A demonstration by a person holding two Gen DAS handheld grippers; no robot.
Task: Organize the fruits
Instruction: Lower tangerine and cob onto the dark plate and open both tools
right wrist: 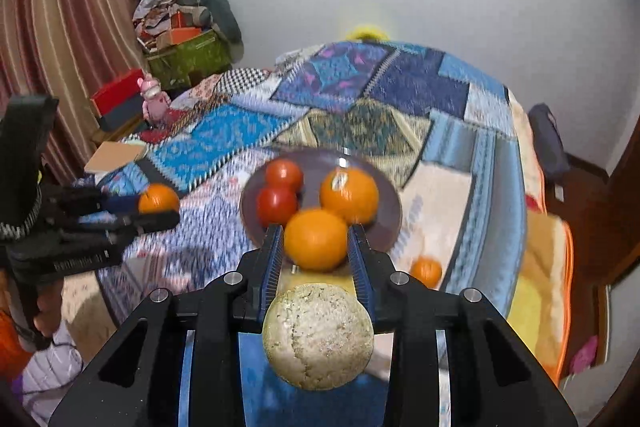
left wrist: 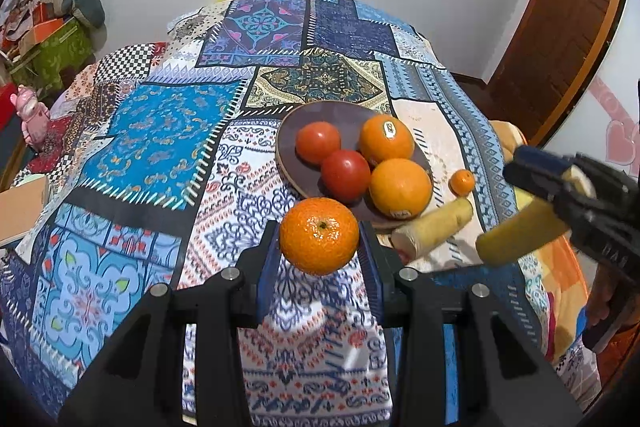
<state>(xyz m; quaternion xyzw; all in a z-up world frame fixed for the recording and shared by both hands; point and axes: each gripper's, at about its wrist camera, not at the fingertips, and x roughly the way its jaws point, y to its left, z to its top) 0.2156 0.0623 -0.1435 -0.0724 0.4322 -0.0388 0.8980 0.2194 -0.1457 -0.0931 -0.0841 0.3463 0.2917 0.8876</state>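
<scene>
Fingers (left wrist: 272, 259) of left gripper (left wrist: 319, 247) clamp a tangerine (left wrist: 319, 241) above the bedspread (left wrist: 160, 155).

Even indoor light; fisheye-warped edges; motion-blurred right wrist view

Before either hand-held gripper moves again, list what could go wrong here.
1. The plate already holds two tomatoes and two oranges; adding the mandarin from the left hand-held gripper might nudge one off the rim.
2. The right hand-held gripper holds a long yellow piece near one end, so it could pivot or slip.
3. Both grippers converge near the plate and may collide.
</scene>
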